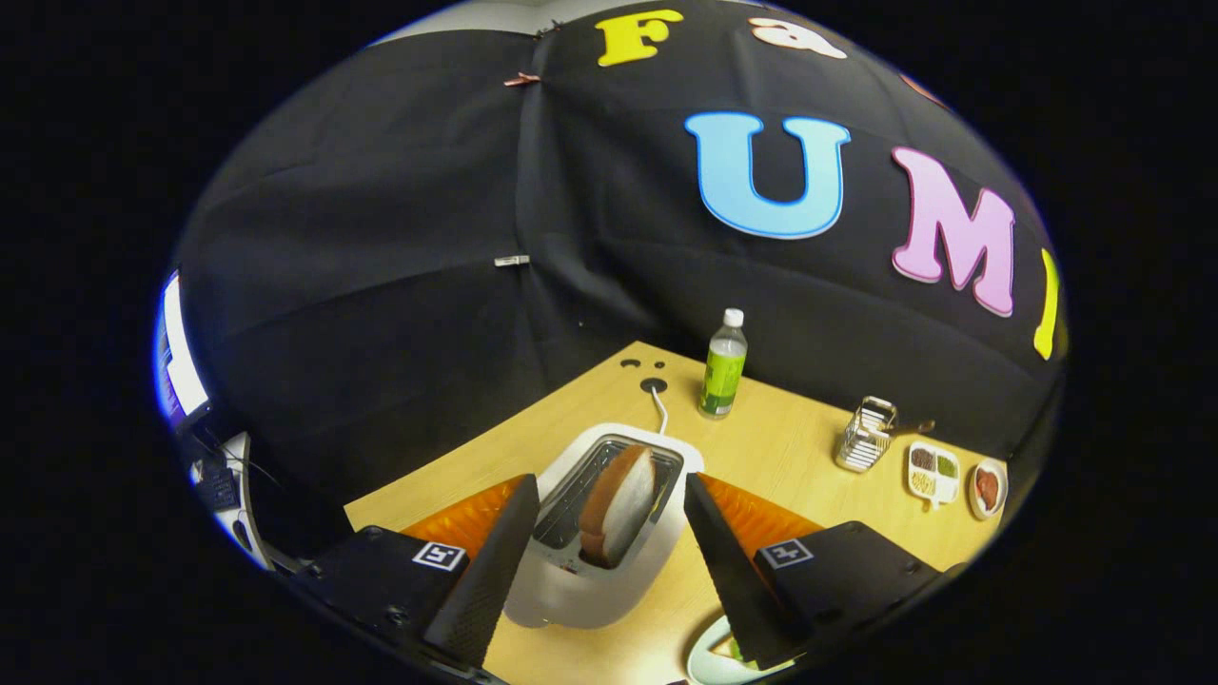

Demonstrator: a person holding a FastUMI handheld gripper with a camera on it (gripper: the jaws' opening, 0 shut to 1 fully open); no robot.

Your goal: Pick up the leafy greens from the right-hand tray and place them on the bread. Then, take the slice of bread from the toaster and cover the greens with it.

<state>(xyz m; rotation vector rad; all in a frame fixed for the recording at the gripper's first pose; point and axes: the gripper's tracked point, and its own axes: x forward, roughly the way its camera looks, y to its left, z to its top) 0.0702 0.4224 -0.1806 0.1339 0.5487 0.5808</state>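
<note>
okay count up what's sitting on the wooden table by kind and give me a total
Toaster, bread slice standing in its slot between the open gripper fingers: 1
Bottle: 1
Wire rack: 1
Divided dish: 1
Small dish: 1
Plate: 1
Total: 6

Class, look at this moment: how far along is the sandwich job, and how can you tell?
Done, probably: a plate edge with something green on it peeks out under the right finger, so the greens may already be placed, though most is hidden. In hand: the hand-held gripper is open, its fingers either side of the toaster, nothing gripped. Left: the bread slice stands in the slot, to be lifted and laid over the greens.
</note>
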